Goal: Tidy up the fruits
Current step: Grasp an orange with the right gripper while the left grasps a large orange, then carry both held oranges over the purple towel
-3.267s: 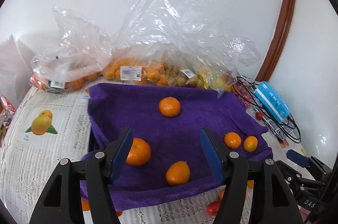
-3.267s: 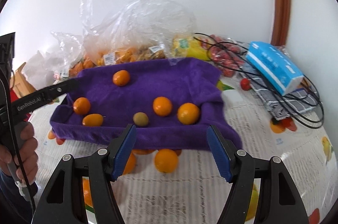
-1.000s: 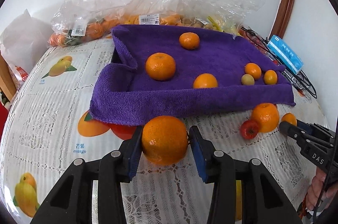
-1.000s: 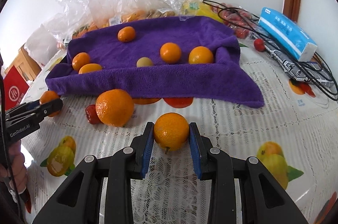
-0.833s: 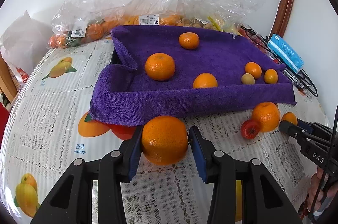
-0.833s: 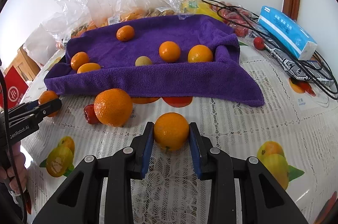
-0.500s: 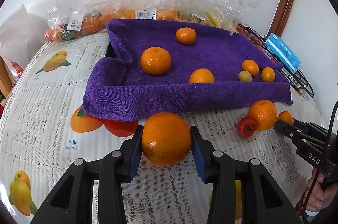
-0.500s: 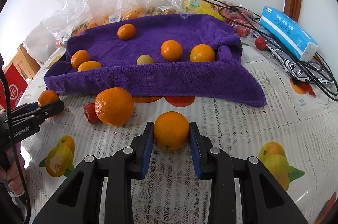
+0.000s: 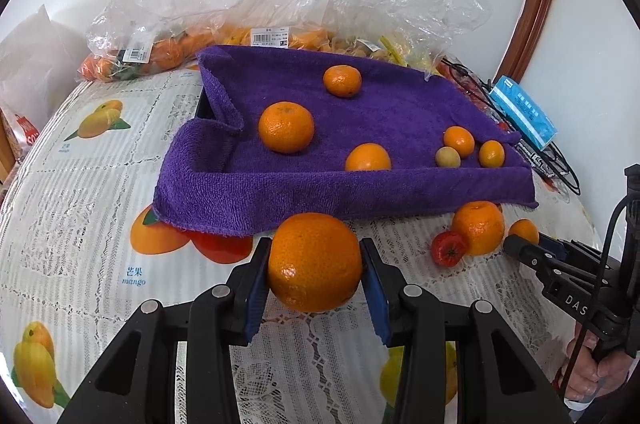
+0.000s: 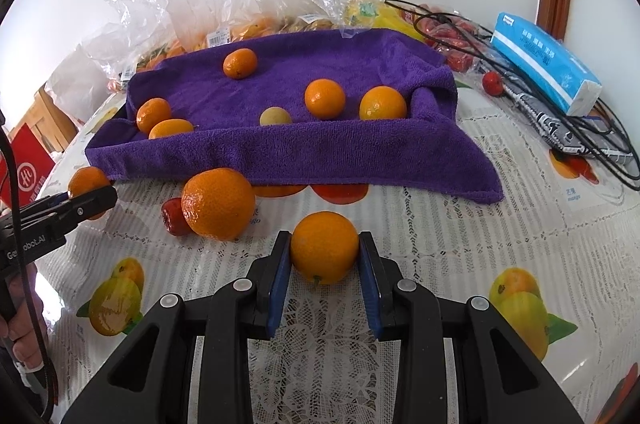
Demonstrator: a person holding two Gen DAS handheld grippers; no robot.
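Oranges sit in both grippers: the left gripper (image 9: 315, 278) has its jaws closed on a large orange (image 9: 315, 262) just in front of the purple towel (image 9: 360, 111), and the right gripper (image 10: 325, 270) has its jaws closed on a smaller orange (image 10: 324, 252), also in front of the towel. On the towel lie five more orange fruits and one pale round fruit (image 9: 447, 157); a loose orange (image 10: 218, 203) and a red fruit (image 10: 173, 216) rest touching each other at its front edge

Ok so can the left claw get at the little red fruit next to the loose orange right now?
Probably not yet. The left claw is shut on a big orange, so it is occupied. The red fruit lies unobstructed on the tablecloth, touching the loose orange.
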